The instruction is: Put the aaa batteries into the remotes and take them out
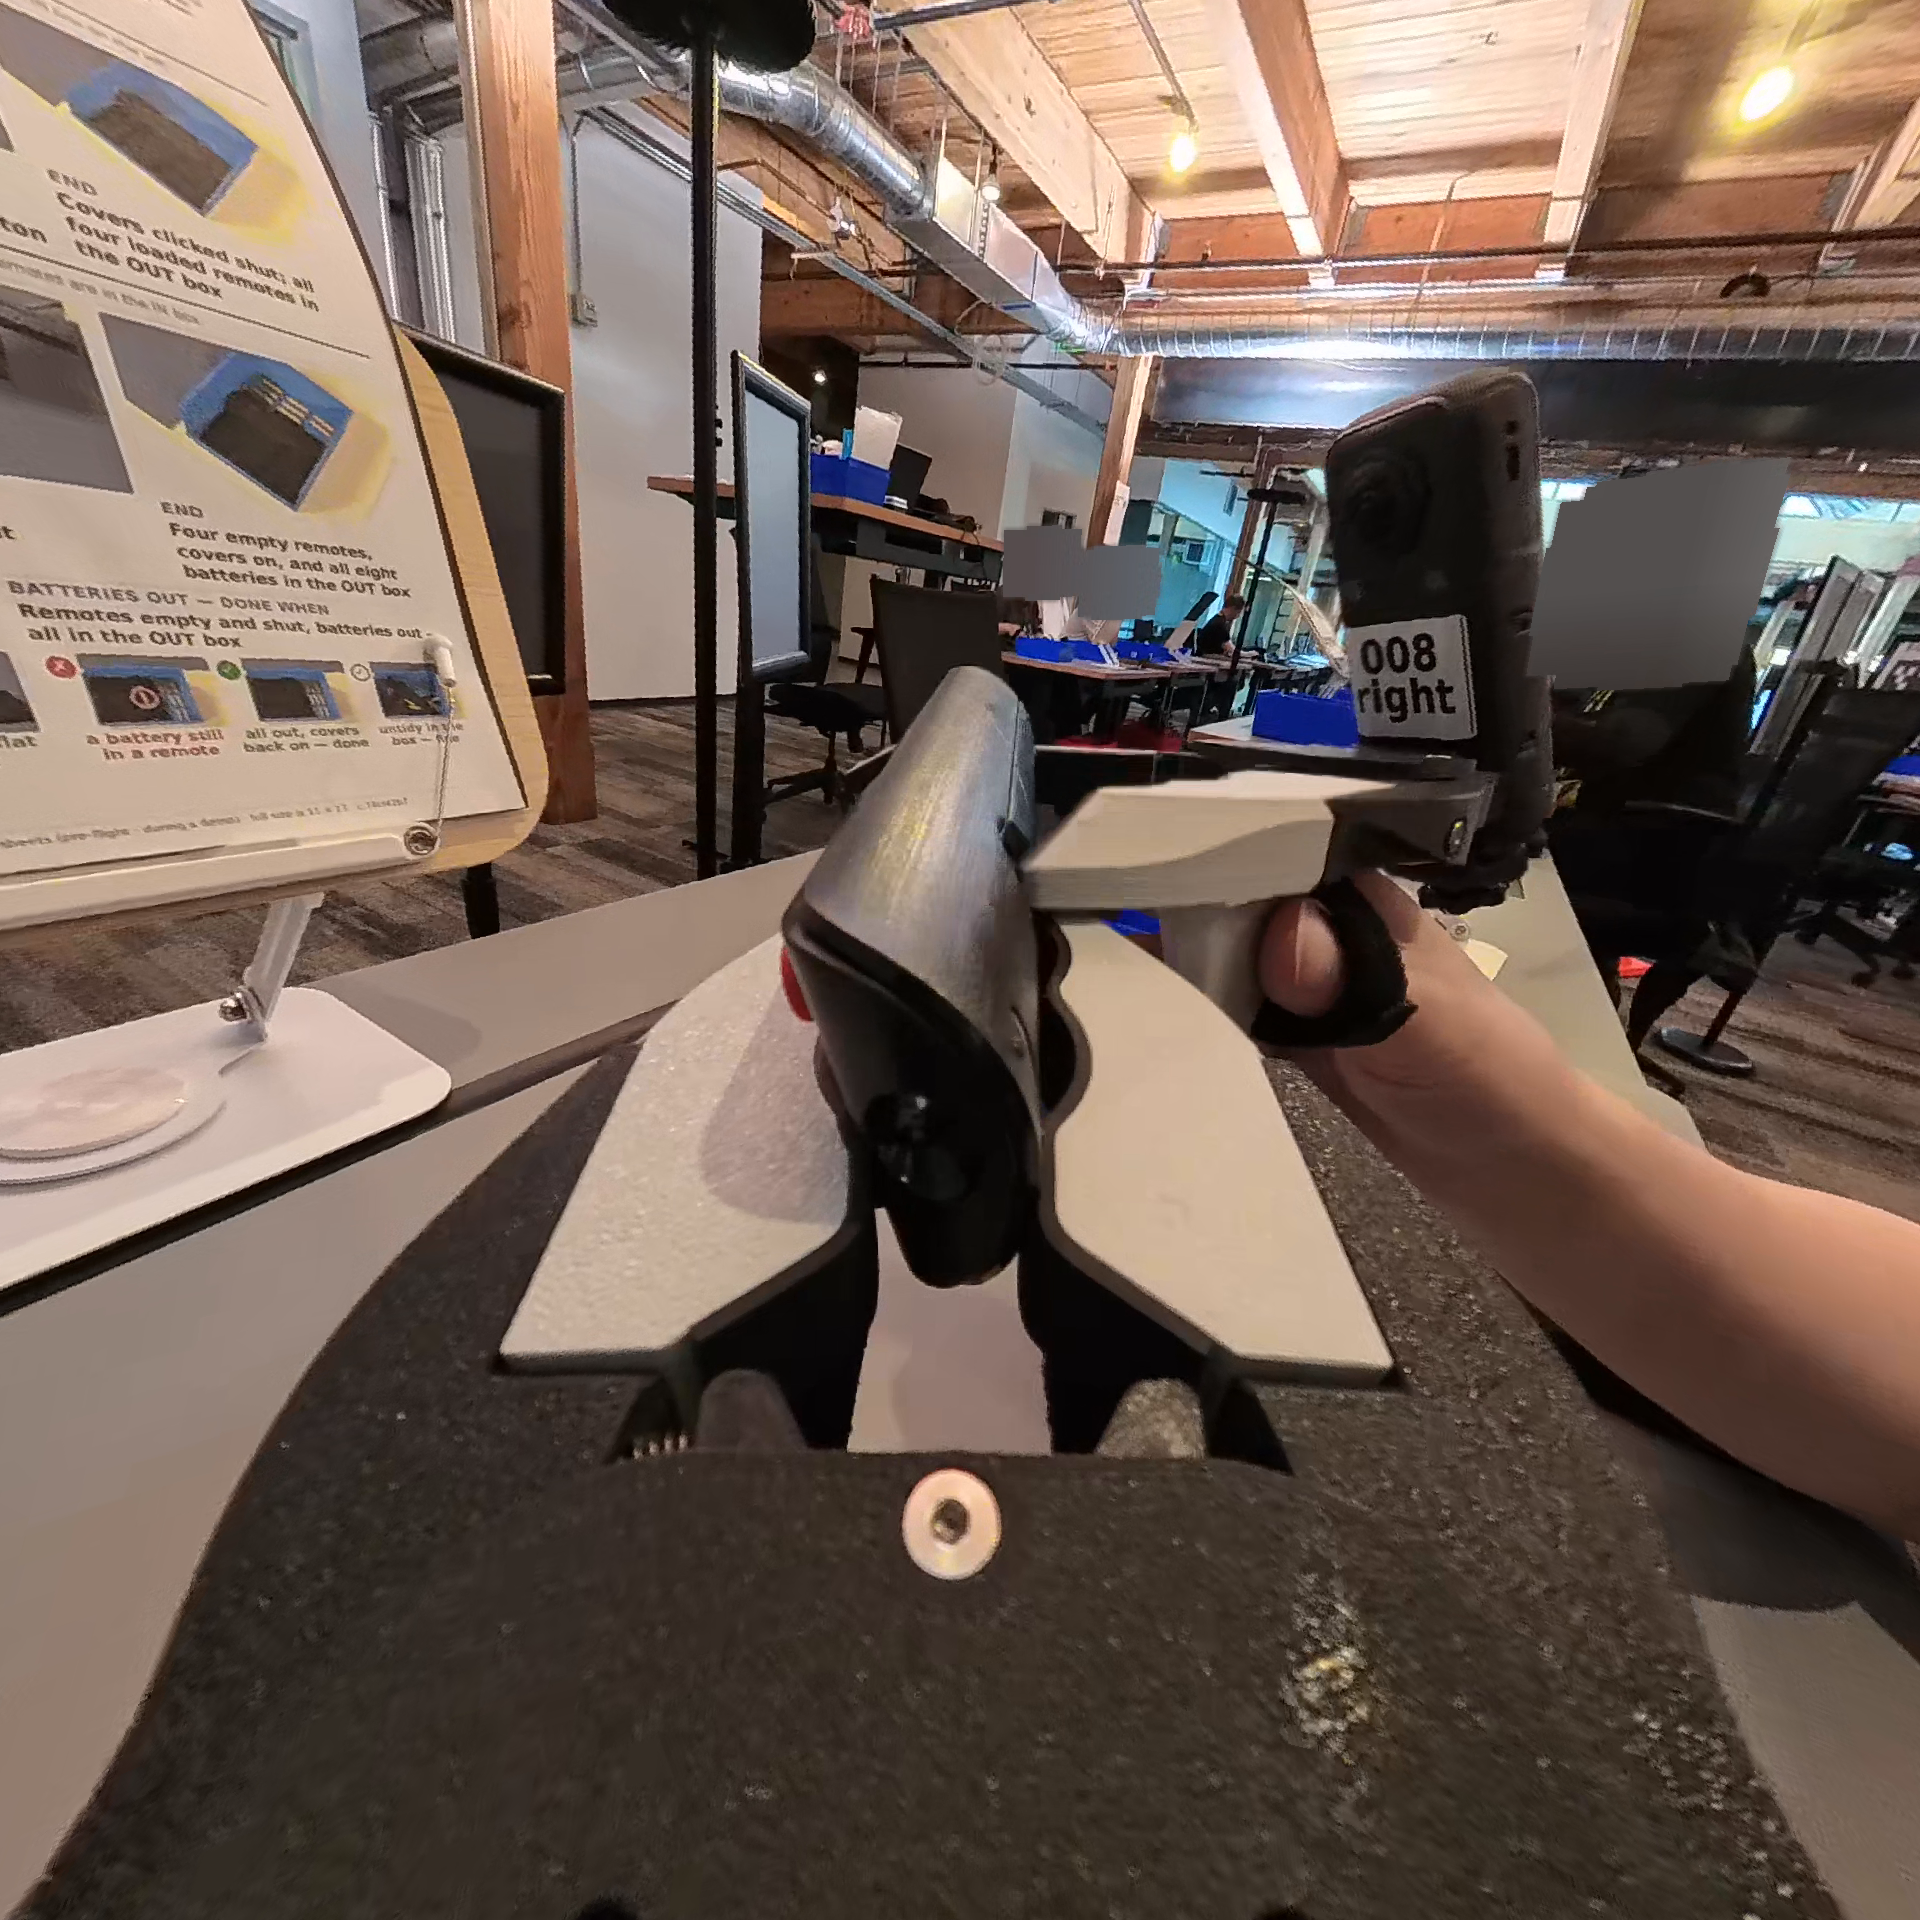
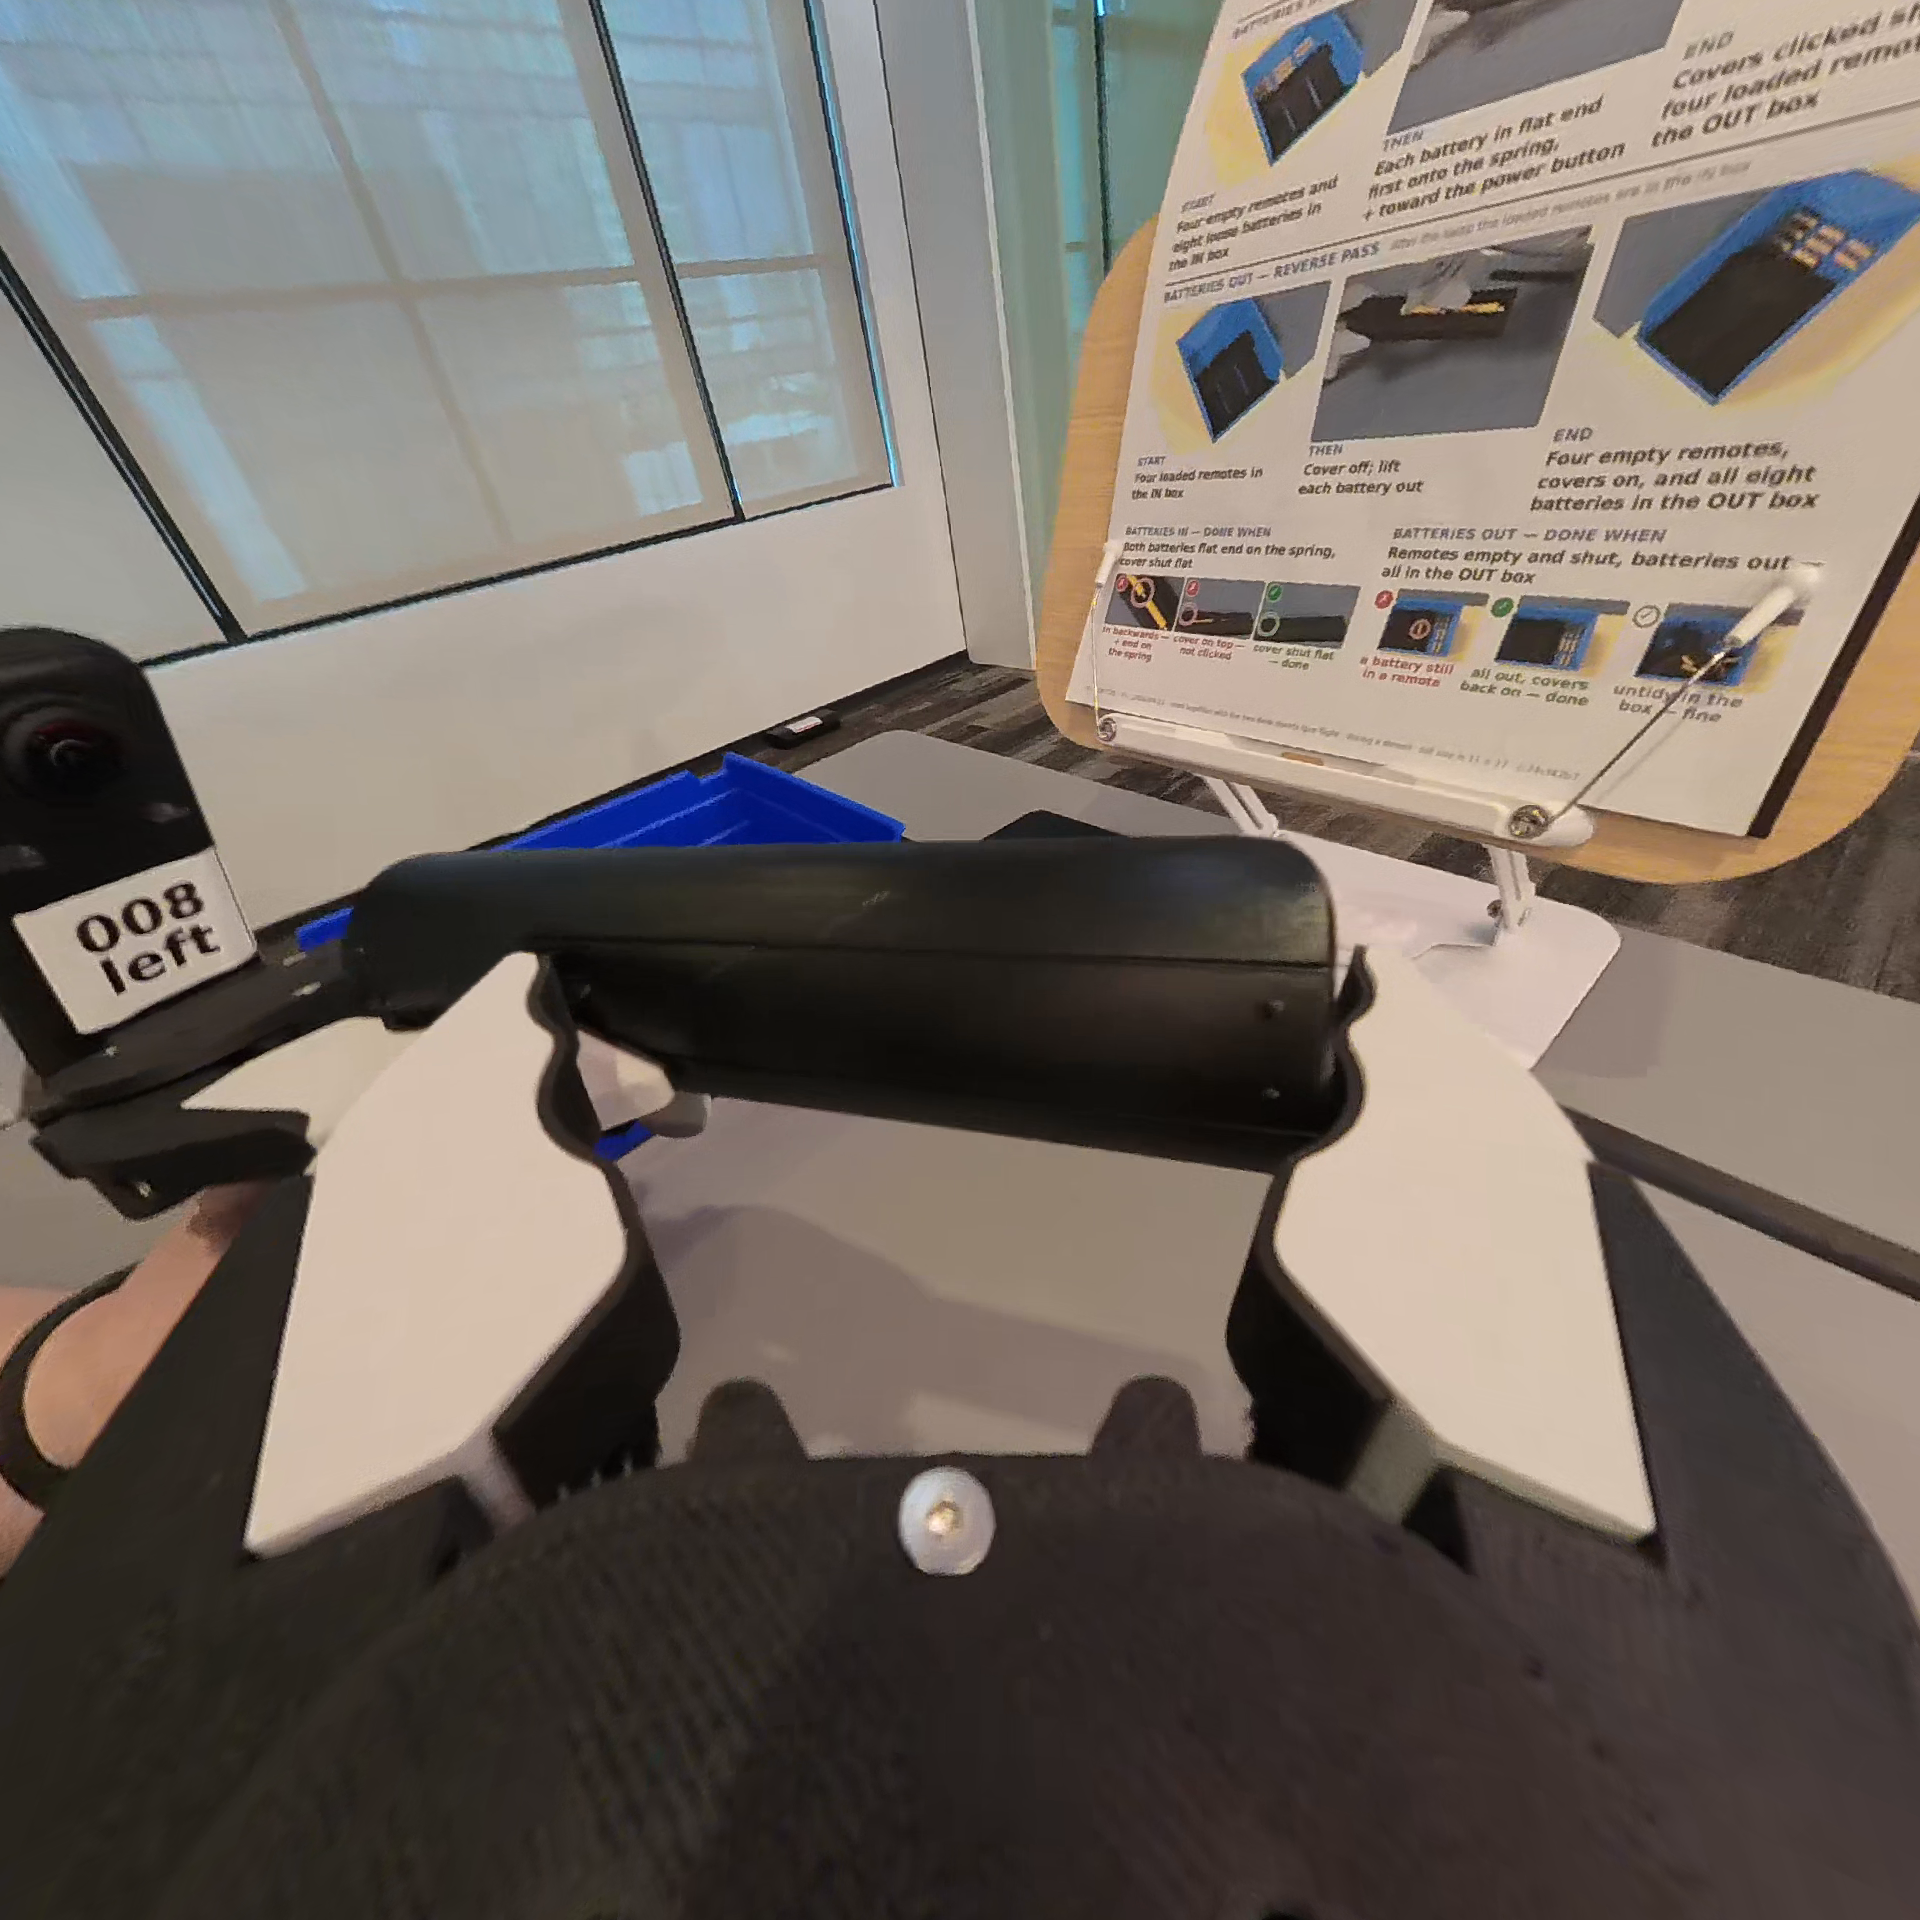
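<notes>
A black remote (image 1: 925, 935) is held up off the grey table (image 1: 156, 1455) by both grippers. My left gripper (image 1: 935, 1049) is shut on one end of it; a red button (image 1: 795, 987) shows at the left finger. In the right wrist view the remote (image 2: 935, 966) lies crosswise, back side up. My right gripper (image 2: 951, 1039) has its fingers wide apart, one pressed against the remote's far end and one against a step in its body. The right gripper (image 1: 1049, 862) and left gripper (image 2: 353, 997) each show in the other view. No batteries are visible.
A blue bin (image 2: 769, 810) sits on the table behind the remote. An instruction sheet on a wooden stand (image 1: 208, 520) stands at the table's far side (image 2: 1507, 468), on a white base (image 1: 291, 1070). A hand and forearm (image 1: 1558, 1195) hold the right gripper.
</notes>
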The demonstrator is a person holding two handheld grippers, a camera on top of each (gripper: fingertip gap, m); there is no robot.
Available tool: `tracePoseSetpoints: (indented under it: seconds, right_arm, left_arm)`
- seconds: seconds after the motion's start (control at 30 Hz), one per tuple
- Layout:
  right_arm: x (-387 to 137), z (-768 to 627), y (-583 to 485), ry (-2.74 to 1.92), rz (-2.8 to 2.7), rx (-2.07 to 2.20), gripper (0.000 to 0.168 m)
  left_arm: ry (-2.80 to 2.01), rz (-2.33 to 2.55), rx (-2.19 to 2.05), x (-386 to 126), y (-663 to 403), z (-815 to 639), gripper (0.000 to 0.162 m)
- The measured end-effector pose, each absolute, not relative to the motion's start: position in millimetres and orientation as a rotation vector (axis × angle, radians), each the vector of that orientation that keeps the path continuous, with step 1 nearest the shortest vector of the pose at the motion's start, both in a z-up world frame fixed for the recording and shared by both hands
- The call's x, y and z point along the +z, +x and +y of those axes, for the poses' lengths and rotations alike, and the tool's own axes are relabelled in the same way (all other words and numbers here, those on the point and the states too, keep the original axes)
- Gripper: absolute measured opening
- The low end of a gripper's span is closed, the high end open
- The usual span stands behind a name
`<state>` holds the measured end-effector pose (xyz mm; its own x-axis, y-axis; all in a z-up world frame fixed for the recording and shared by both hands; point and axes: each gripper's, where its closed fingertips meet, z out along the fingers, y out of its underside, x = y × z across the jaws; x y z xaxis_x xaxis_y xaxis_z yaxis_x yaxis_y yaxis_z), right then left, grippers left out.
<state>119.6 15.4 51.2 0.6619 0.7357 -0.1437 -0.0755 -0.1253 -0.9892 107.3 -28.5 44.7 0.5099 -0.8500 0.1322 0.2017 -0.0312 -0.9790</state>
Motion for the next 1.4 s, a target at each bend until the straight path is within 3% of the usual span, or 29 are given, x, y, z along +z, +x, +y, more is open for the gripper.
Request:
tracePoseSetpoints:
  seconds: [0.7,0.97,1.4]
  right_arm:
    - [60,10,125,-1.501,-0.665,0.755,0.131]
    - [68,4,124,-1.421,-0.674,0.731,0.119]
    - [79,-1,124,-1.312,-0.638,0.712,0.121]
  left_arm:
    - [-1.301,0.783,-0.949,48,118,-42,0.036]
    - [-1.271,0.707,-1.056,54,110,-40,0.031]
    - [-1.22,0.659,-1.135,59,113,-47,0.031]
